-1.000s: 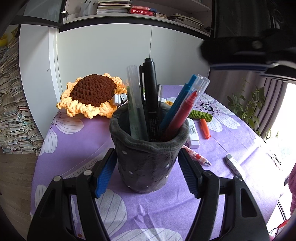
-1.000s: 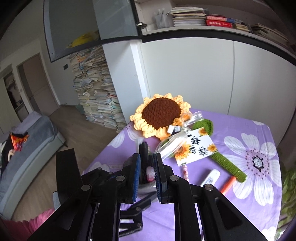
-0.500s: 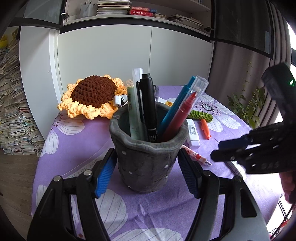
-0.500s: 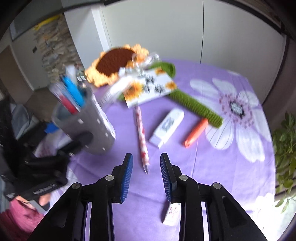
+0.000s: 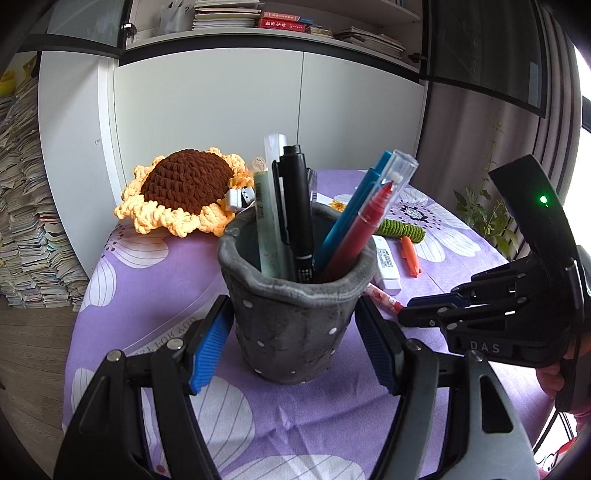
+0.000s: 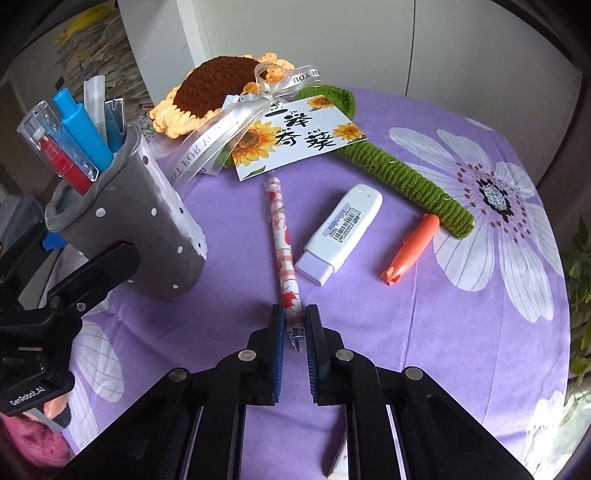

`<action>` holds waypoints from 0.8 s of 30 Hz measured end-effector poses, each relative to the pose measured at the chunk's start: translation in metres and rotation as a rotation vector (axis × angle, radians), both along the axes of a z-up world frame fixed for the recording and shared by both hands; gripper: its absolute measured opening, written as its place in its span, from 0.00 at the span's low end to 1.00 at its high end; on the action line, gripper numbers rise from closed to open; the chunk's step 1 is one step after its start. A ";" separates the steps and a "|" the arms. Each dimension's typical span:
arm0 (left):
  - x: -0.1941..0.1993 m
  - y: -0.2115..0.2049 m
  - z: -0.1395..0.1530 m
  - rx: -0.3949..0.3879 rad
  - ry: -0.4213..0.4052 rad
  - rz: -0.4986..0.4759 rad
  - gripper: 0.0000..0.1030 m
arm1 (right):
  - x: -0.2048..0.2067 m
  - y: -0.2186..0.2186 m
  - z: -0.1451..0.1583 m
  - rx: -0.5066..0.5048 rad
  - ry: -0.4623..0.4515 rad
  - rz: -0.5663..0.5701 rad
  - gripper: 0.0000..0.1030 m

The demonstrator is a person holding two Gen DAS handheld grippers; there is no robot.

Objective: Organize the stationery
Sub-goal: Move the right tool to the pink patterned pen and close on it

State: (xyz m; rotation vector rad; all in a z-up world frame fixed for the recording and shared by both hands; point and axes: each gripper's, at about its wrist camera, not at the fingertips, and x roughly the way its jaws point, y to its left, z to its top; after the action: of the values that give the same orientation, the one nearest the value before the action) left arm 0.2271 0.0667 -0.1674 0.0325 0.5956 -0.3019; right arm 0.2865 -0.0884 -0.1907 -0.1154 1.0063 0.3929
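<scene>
Purple floral cloth (image 6: 236, 221) holds the pen (image 6: 282, 243), lying 12-to-6 toward the right tongs (image 6: 294, 325), whose jaws have just closed, seemingly clamping its tip. Left tongs (image 5: 293, 332) grip the cup (image 5: 291, 325) at 9 o'clock.

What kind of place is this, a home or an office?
Probably a home study or living room: a table under a purple flower-print cloth, tall stacks of papers on the floor, and a white cabinet with books on its shelf.
</scene>
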 end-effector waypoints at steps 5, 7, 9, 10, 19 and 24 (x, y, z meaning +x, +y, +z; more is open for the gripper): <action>0.000 0.000 0.000 0.000 0.000 0.000 0.66 | -0.013 0.001 0.008 -0.009 -0.004 0.019 0.11; 0.000 0.000 0.000 0.000 0.000 0.000 0.66 | -0.020 0.000 0.012 -0.006 0.005 0.025 0.11; 0.000 0.000 0.000 0.000 0.000 0.000 0.66 | -0.031 -0.003 0.015 -0.002 0.027 0.038 0.11; 0.000 0.000 0.000 0.001 0.000 0.000 0.66 | -0.038 -0.004 0.015 -0.005 0.040 0.048 0.11; 0.000 0.000 -0.001 0.004 -0.004 -0.001 0.65 | -0.090 -0.029 0.000 -0.045 0.152 0.067 0.11; 0.000 0.000 -0.001 0.004 -0.003 0.000 0.65 | -0.092 -0.040 0.004 -0.039 0.155 0.058 0.11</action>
State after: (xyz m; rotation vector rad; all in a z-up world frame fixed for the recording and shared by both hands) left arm 0.2270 0.0668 -0.1684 0.0368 0.5928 -0.3010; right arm 0.1941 -0.1281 -0.1869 -0.1518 1.1662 0.4403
